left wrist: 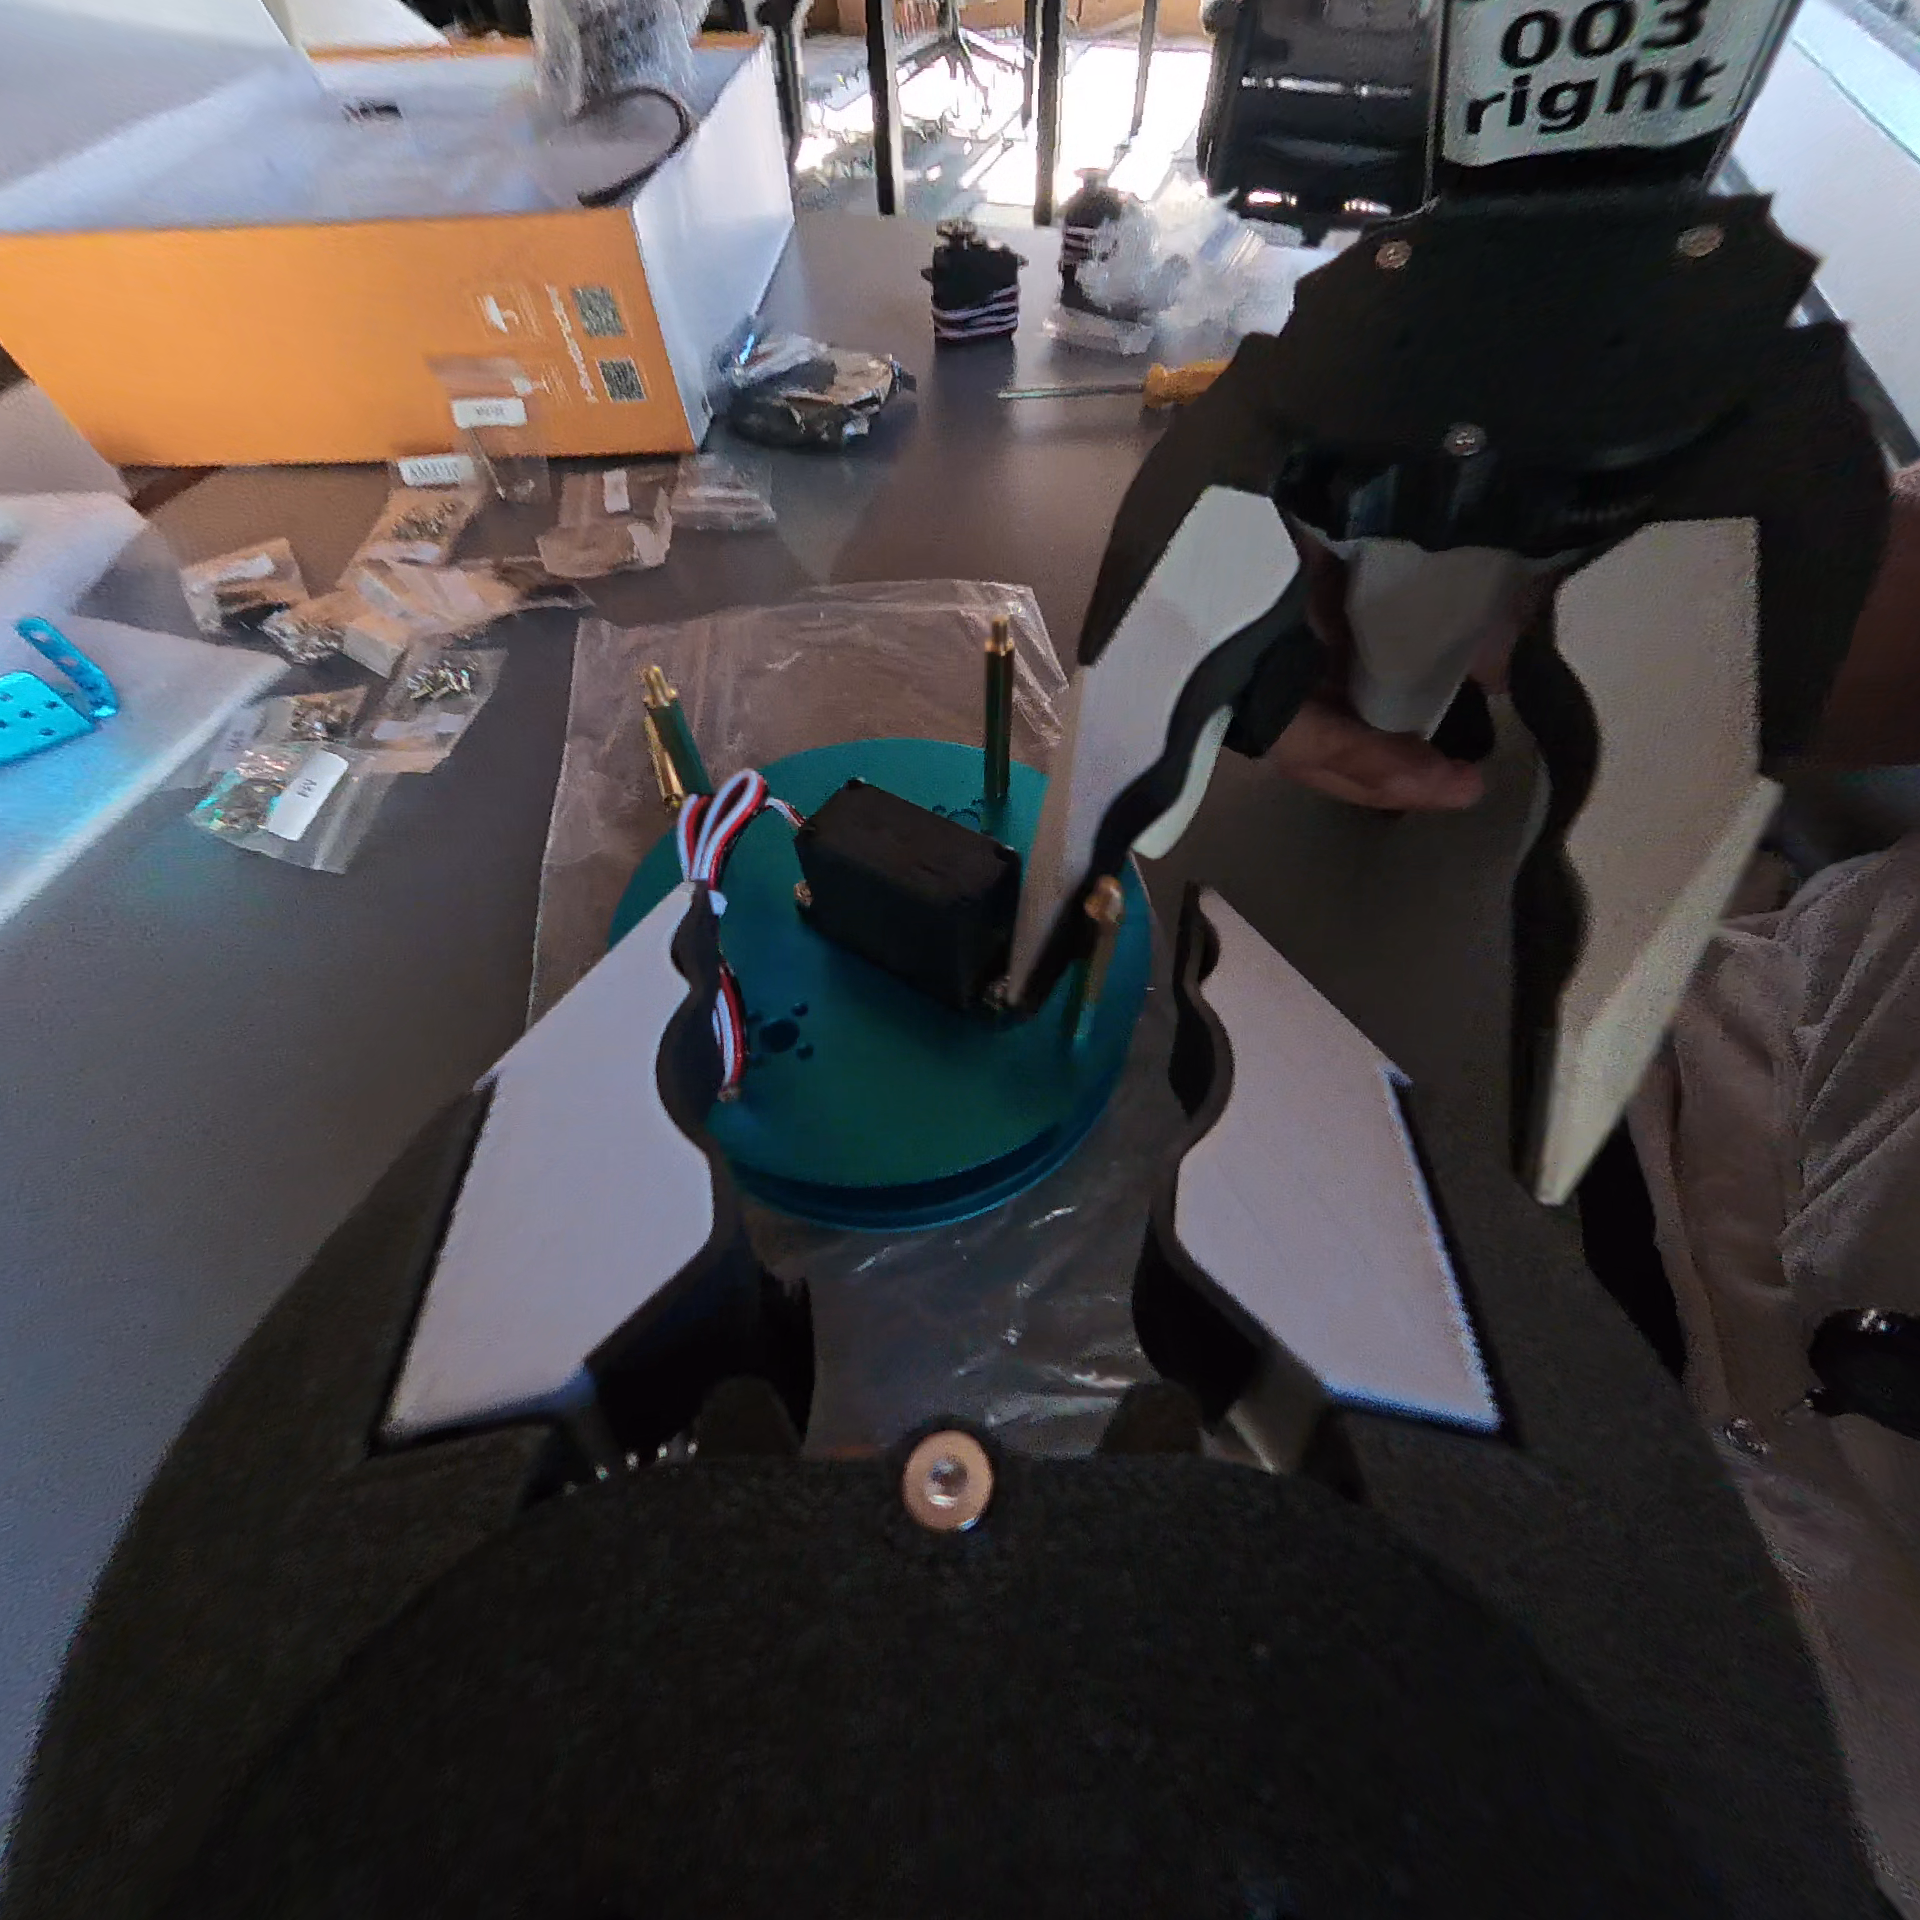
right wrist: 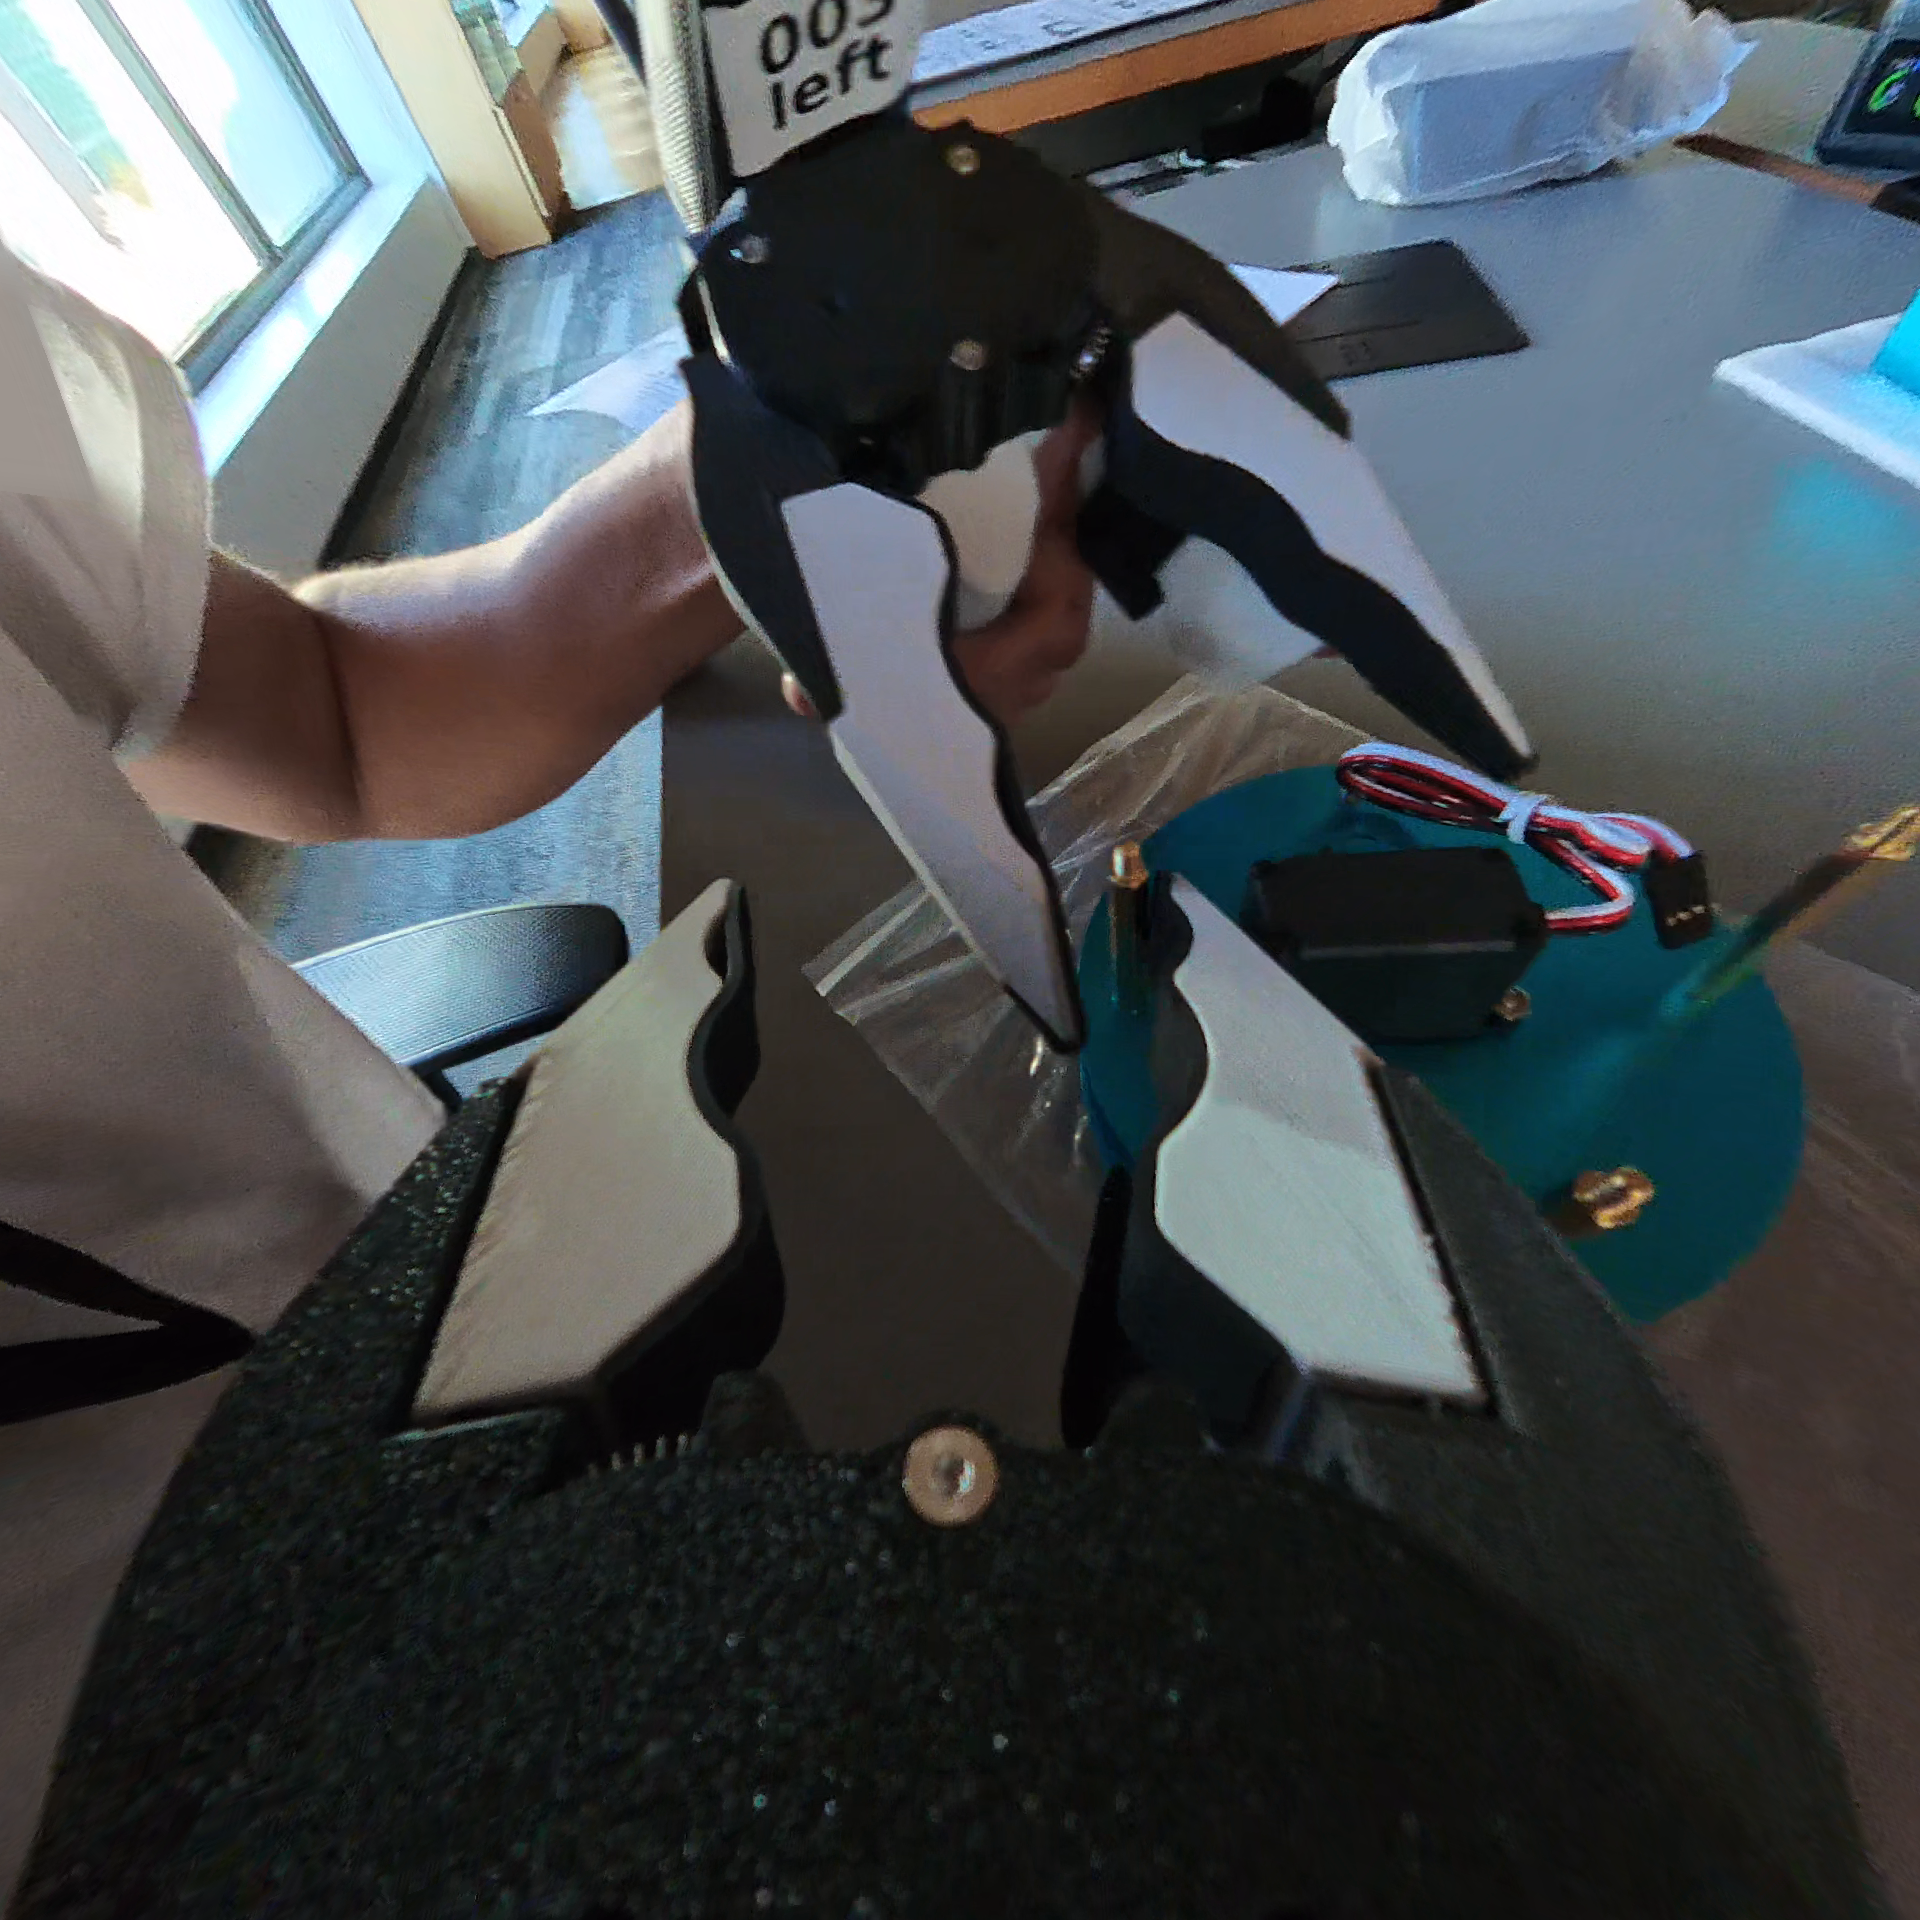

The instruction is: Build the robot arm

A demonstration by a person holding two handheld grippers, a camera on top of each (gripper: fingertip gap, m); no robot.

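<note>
A teal round disc [left wrist: 883, 1101] lies on a clear plastic bag [left wrist: 790, 665] on the grey table. A black servo [left wrist: 914, 904] with a red, white and black wire [left wrist: 717, 831] sits on the disc, among three upright brass standoffs [left wrist: 995, 707]. My left gripper [left wrist: 940, 925] is open and empty, its fingers on either side of the disc's near part. My right gripper [left wrist: 1288, 1081] is open and empty; one fingertip rests on the disc between the servo's corner and a standoff [left wrist: 1096, 956]. The right wrist view shows the disc [right wrist: 1455, 1143], servo [right wrist: 1392, 935], right gripper [right wrist: 951, 899] and left gripper [right wrist: 1288, 904].
An orange and white box [left wrist: 343, 332] stands at the back left, with small bags of screws [left wrist: 343, 644] and blue brackets [left wrist: 52, 696] before it. A second servo [left wrist: 971, 291] and a yellow-handled screwdriver [left wrist: 1143, 384] lie behind. A person's arm [right wrist: 416, 686] and a chair [right wrist: 468, 977] are at the table's edge.
</note>
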